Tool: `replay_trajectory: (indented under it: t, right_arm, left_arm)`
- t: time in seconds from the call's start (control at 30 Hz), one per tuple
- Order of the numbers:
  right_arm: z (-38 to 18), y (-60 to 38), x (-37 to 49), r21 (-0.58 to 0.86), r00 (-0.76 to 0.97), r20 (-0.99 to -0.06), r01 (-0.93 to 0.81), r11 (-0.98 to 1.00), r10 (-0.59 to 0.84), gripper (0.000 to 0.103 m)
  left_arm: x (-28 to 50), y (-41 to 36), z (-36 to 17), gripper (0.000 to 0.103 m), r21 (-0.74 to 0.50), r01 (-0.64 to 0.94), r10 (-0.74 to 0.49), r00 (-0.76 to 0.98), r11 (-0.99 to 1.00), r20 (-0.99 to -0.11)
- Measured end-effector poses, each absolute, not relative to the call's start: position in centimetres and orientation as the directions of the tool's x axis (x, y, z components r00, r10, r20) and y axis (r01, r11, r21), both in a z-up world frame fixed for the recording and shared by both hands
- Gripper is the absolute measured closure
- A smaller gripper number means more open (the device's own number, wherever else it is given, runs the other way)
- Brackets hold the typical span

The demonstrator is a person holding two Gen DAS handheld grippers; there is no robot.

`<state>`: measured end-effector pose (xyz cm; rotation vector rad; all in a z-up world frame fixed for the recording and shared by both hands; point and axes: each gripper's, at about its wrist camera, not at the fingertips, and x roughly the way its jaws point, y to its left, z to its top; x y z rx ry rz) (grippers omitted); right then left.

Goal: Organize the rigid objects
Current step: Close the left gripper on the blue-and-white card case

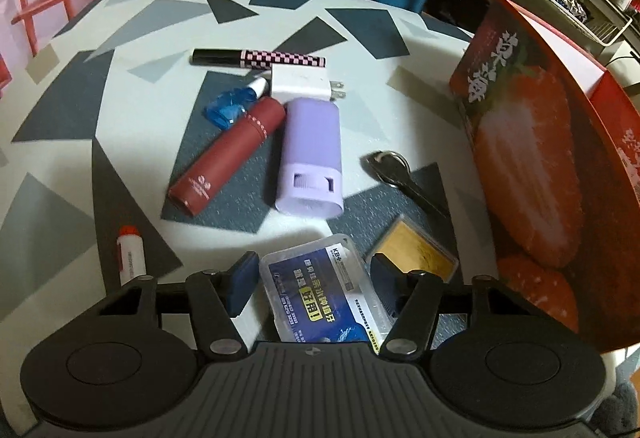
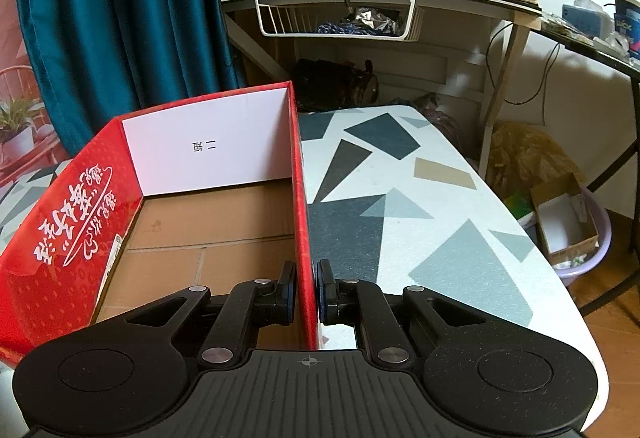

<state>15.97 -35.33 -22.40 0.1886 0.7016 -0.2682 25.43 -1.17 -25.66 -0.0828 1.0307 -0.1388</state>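
My left claw [image 1: 312, 278] straddles the clear case [image 1: 320, 286] on the near surface [image 1: 60, 97], pads not visibly pressing, while my right claw [image 2: 307, 292] pinches the red box's [image 2: 60, 238] wall.

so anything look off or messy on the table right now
Nothing is spilled or broken. The small items lie in a loose jumble: the maroon tube leans against the purple container, both lying on their sides, with the white charger right behind them. The red box holds nothing in the part that shows.
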Motion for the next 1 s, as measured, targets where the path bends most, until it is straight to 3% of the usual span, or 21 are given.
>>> replay_trajectory:
  t: [0.27, 0.43, 0.57, 1.0]
  right_arm:
    - [-22.4, -35.5, 15.8, 0.086, 0.741, -0.649, 0.296, 0.951, -0.172, 0.094]
    - [-22.6, -35.3, 15.6, 0.054, 0.753, -0.637, 0.261, 0.964, -0.168, 0.094]
    - [-22.7, -35.5, 15.5, 0.055, 0.761, -0.631, 0.237, 0.970, -0.150, 0.094]
    - [-22.9, -36.3, 15.5, 0.068, 0.775, -0.620, 0.207, 0.976, -0.121, 0.094]
  left_arm:
    - [26.5, -1.0, -25.6, 0.038, -0.111, 0.070, -0.131, 0.521, 0.991, -0.843]
    - [25.2, -1.2, -25.0, 0.024, -0.084, 0.105, -0.127, 0.527, 0.991, -0.840]
    - [24.5, -1.9, -25.2, 0.024, -0.026, 0.132, -0.093, 0.532, 0.991, -0.841]
    - [24.5, -1.3, -25.7, 0.026, -0.053, 0.099, -0.098, 0.533, 0.994, -0.840]
